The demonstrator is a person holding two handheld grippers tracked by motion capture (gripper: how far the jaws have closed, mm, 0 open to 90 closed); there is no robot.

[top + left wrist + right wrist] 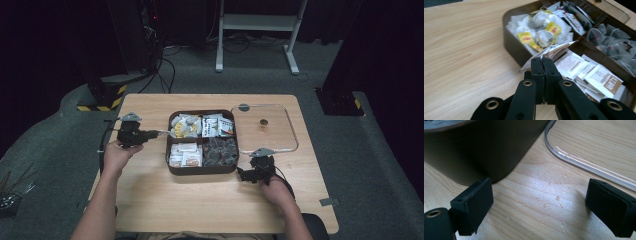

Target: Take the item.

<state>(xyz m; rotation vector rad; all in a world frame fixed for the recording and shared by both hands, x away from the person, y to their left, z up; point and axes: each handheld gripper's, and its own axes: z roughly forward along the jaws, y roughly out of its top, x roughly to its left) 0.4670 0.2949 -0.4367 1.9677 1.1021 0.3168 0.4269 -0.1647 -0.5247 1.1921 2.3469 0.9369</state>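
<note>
A brown four-part box [169, 150] sits mid-table, holding tea bags with yellow tags [541, 32], white sachets with brown print [599, 78], dark pyramid bags [614, 40] and printed packets [574, 17]. My left gripper [542, 61] is shut on a white and brown sachet [554, 48], held over the box's left rim; in the high view that gripper [155, 133] is just left of the box. My right gripper [539, 205] stands open and low over the bare wood by the box's front right corner [486, 147], nothing between its fingers [474, 202]. From above, this gripper [248, 173] is beside that corner.
A clear lid [289, 131] lies flat on the table right of the box; its rim [579, 162] runs just beyond my right gripper. A small grey disc [244, 107] sits at the lid's back corner. Bare wood spreads in front of the box.
</note>
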